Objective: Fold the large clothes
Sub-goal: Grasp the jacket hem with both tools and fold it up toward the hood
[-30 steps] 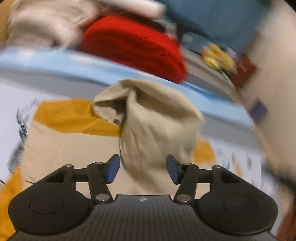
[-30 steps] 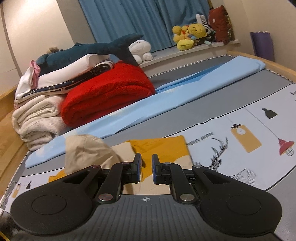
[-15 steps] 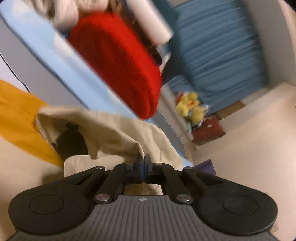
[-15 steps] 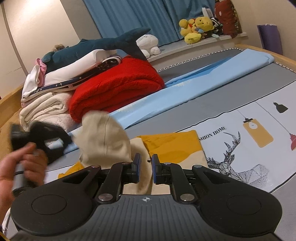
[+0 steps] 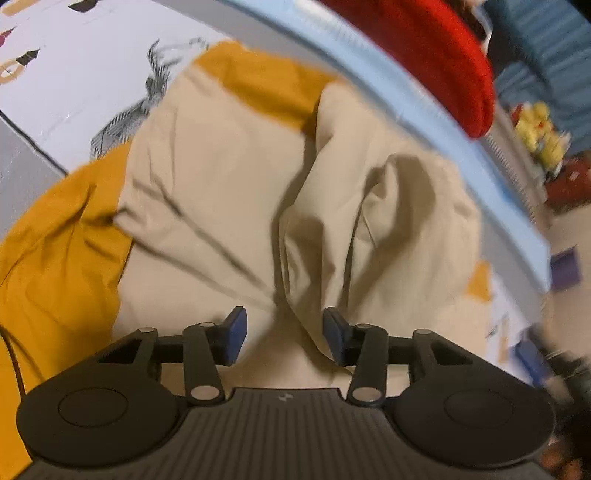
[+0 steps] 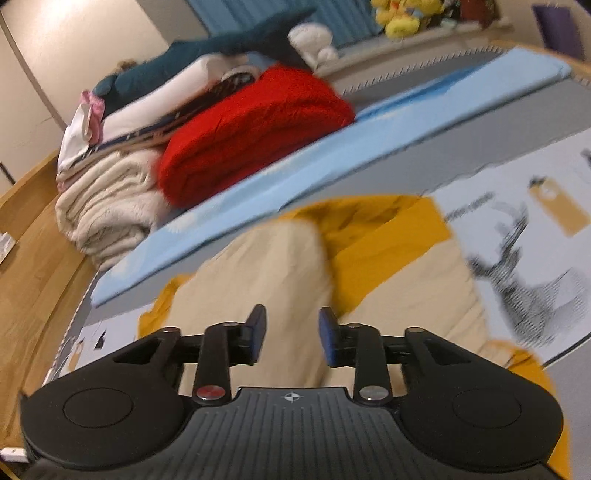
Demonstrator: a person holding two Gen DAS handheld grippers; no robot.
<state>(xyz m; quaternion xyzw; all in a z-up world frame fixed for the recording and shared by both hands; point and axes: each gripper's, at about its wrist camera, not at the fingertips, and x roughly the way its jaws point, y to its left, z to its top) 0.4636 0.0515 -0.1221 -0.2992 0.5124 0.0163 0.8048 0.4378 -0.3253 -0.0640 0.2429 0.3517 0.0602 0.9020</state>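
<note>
A large beige and mustard-yellow garment (image 5: 221,177) lies crumpled on the printed bed sheet (image 5: 74,85). My left gripper (image 5: 282,338) hovers just over a raised beige fold (image 5: 388,221); its jaws are opening and its pads press on nothing. In the right wrist view the same garment (image 6: 280,273) fills the foreground, with a yellow part (image 6: 376,236) behind a beige fold. My right gripper (image 6: 291,334) sits low over the beige cloth, jaws opening, cloth beneath the gap but not pinched.
A folded red blanket (image 6: 255,125), a cream blanket (image 6: 107,206) and stacked bedding sit at the back left. A light blue mat (image 6: 332,155) runs across the bed behind the garment. Yellow plush toys (image 6: 402,14) stand by blue curtains. A wooden bed edge (image 6: 33,258) borders the left.
The left gripper closed on the beige fold, lifted it, and has now let go with jaws apart; the fold has dropped flat. The right gripper has dipped toward the garment and parted its jaws.
</note>
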